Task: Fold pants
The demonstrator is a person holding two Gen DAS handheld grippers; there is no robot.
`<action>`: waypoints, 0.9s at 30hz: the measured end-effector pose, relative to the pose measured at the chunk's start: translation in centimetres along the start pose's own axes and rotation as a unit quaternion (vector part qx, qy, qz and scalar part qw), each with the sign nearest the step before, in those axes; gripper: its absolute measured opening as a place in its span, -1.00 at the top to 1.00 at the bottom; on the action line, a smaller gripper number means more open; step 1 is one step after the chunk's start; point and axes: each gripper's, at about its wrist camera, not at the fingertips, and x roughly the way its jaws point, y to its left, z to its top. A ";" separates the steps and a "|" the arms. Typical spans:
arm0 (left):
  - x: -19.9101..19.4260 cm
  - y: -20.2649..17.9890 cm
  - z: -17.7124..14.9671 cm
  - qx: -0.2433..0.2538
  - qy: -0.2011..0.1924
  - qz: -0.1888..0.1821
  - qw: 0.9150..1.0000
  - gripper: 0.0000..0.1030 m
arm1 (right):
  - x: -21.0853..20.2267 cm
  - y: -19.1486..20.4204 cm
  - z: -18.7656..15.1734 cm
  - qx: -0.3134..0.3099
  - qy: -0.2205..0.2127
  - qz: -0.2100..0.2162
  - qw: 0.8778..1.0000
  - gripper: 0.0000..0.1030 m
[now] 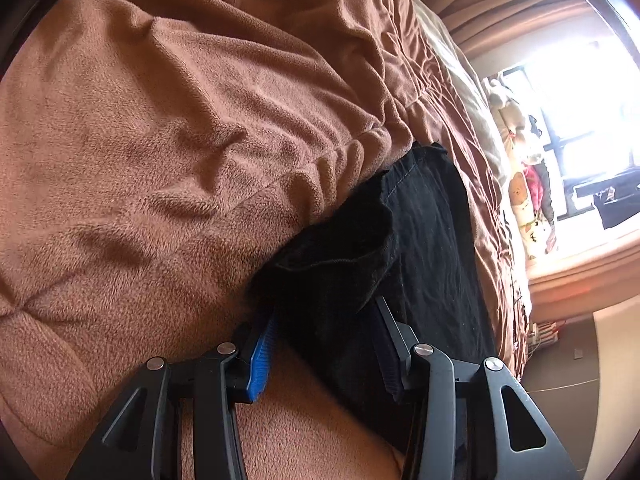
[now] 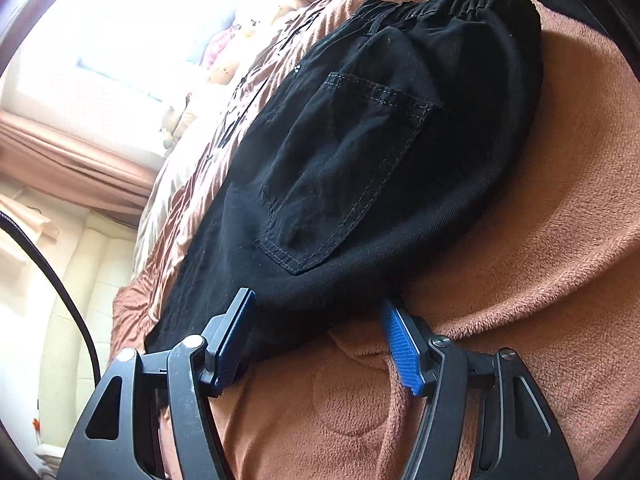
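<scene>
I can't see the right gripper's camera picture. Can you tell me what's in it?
Black pants lie on a fuzzy brown blanket, back pocket facing up and stretchy waistband at the far end. The right gripper is open, its blue pads either side of the pants' near edge. A bright window glows behind.
</scene>
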 end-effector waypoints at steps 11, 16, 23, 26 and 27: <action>0.5 -0.8 1.0 0.010 -0.031 0.013 0.999 0.41 | 0.9 -1.5 1.3 0.044 -0.051 0.013 0.998 -0.18; 0.1 -1.0 1.4 0.013 -0.038 0.000 0.999 0.63 | -0.7 -2.1 1.3 0.069 -0.063 -0.009 0.996 -0.17; 0.5 -1.3 1.6 0.010 -0.043 0.005 0.999 0.64 | -4.3 -5.4 1.8 0.078 -0.089 -0.033 0.992 -0.17; 0.6 -1.2 1.5 0.011 -0.041 0.010 0.999 0.64 | -4.9 -6.1 2.5 0.087 -0.110 -0.035 0.990 -0.17; 0.7 -1.1 1.5 0.009 -0.040 0.010 0.999 0.63 | -4.8 -6.2 2.9 0.086 -0.113 -0.038 0.989 -0.17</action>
